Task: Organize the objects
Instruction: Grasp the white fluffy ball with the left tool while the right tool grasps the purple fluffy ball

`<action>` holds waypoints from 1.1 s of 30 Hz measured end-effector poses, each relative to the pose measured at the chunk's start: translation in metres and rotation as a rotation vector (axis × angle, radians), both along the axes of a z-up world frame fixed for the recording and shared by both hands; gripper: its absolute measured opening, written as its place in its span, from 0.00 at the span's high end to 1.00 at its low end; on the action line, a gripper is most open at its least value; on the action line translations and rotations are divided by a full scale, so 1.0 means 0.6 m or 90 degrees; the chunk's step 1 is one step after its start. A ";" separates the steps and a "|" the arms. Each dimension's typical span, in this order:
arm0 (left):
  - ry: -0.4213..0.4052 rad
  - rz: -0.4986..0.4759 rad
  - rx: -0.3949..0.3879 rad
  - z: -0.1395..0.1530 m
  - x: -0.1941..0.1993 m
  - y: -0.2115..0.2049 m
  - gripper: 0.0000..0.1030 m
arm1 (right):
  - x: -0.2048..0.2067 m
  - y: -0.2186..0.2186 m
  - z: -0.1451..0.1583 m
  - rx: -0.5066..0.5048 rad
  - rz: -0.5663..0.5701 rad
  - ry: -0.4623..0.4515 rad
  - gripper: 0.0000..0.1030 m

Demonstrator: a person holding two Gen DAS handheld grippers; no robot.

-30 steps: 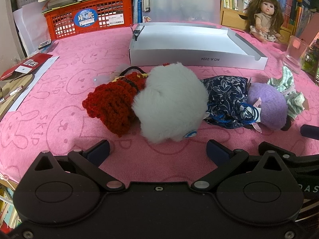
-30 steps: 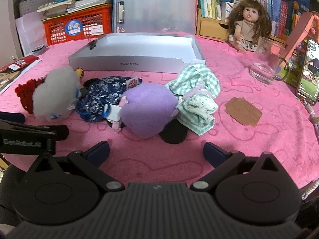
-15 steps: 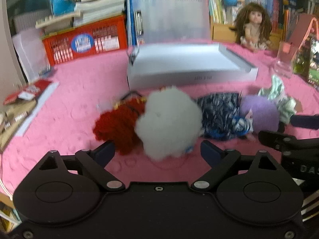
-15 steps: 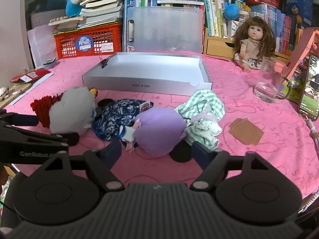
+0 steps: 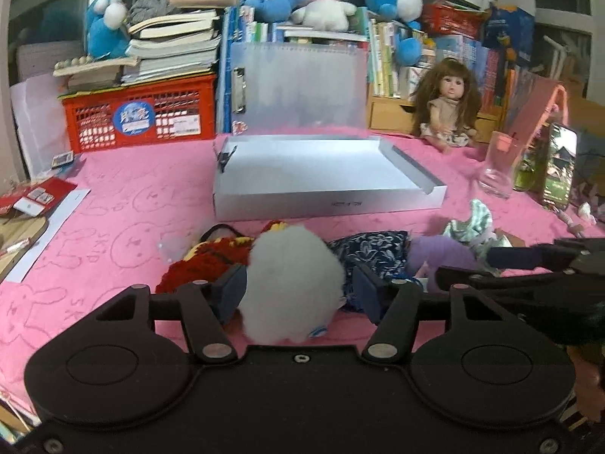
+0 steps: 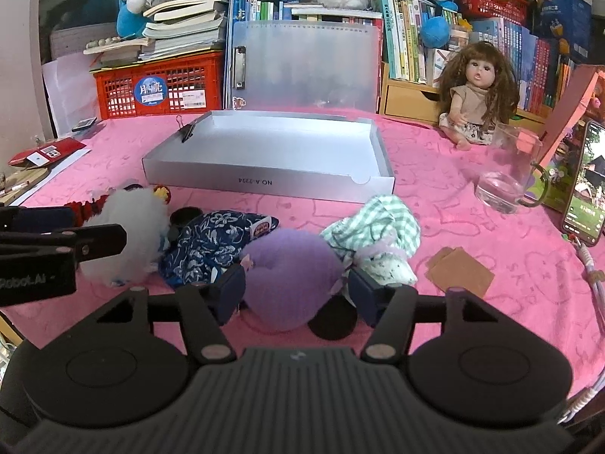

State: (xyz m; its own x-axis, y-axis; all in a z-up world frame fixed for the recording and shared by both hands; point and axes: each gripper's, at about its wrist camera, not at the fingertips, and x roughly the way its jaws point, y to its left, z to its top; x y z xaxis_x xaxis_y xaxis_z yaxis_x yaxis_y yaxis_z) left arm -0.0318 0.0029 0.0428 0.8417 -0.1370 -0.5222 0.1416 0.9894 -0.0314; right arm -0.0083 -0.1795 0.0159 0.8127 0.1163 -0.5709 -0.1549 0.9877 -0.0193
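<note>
White fluffy plush [image 5: 293,283] and purple plush [image 6: 289,283] lie on the pink cloth [image 6: 453,204], each between closing jaws of left gripper [image 5: 295,291] and right gripper [image 6: 295,287]. Advise centred, firm pinches before lifting to the grey tray [image 6: 264,181].

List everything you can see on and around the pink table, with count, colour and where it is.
white pompom: 1, white, front left, between the left tongs' pads
purple pompom: 1, purple, front centre, between the right tongs' pads
red knit: 1, red and yellow, left of the white pompom
floral pouch: 1, navy and white, between the pompoms
checked cloth: 1, green and white, right of the purple pompom
tray: 1, silver, mid table, nothing in it
doll: 1, brown hair, back right
glass: 1, clear, right
phone: 1, screen lit, far right
crate: 1, red, back left
cardboard: 1, brown, front right
left tongs: closing around the white pompom
right tongs: closing around the purple pompom
</note>
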 end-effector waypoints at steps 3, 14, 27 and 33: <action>0.014 0.001 0.010 -0.009 0.006 -0.005 0.42 | 0.006 0.002 -0.003 0.000 0.002 0.002 0.30; 0.035 0.013 0.017 -0.035 0.035 -0.001 0.35 | 0.018 0.007 -0.011 -0.007 0.013 0.004 0.28; 0.025 0.009 0.042 -0.048 0.044 -0.012 0.33 | 0.010 0.008 -0.013 -0.034 0.042 -0.002 0.28; 0.020 0.003 0.056 -0.053 0.046 -0.018 0.32 | 0.012 -0.003 -0.029 -0.035 0.040 0.021 0.27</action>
State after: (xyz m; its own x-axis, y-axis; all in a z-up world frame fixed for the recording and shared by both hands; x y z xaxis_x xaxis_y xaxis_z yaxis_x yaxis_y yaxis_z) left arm -0.0040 -0.0077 0.0109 0.8251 -0.0849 -0.5586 0.1367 0.9893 0.0516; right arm -0.0014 -0.1813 -0.0012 0.7854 0.1343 -0.6043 -0.2184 0.9735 -0.0675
